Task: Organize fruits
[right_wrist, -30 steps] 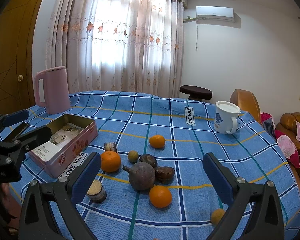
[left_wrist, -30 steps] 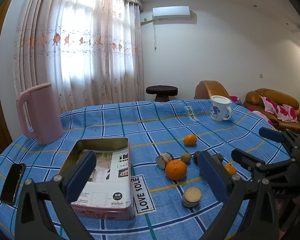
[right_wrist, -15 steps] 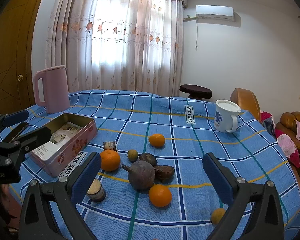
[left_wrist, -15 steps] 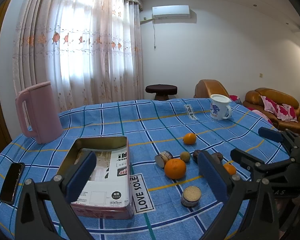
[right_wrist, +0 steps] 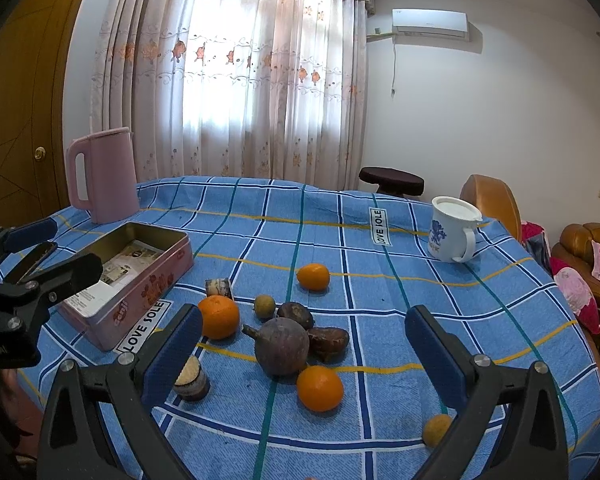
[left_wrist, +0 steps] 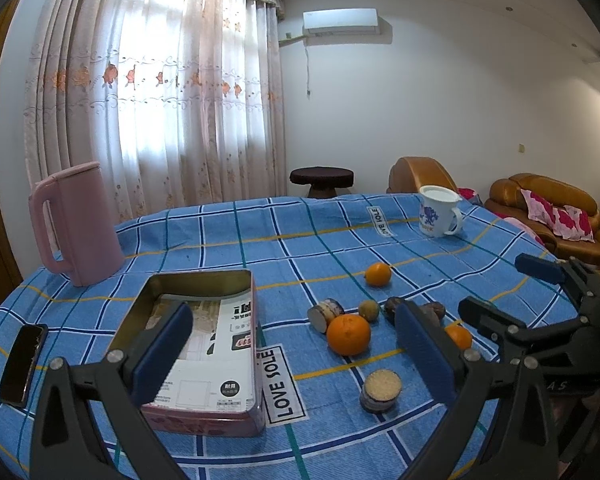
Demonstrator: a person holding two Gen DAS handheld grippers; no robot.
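Over the last second almost nothing had changed; both views had drifted only slightly and every fruit lay where it had been, so by my reading the sorting had not yet begun and no piece had reached the pink tin (left_wrist: 204,364), which held only a printed sheet; the left gripper (left_wrist: 292,356) hung with its fingers wide apart and empty, the tin at about 9 o'clock under its left pad; the large orange (left_wrist: 348,334) lay between its pads, toward 1 o'clock and well clear of both; the right gripper (right_wrist: 304,354) was likewise spread and holding nothing, with the dark round fruit (right_wrist: 281,346) sitting almost centrally between its fingers, a second orange (right_wrist: 320,388) just at 5 o'clock of that fruit, and a small yellow fruit (right_wrist: 437,430) by the right pad at 4 o'clock.
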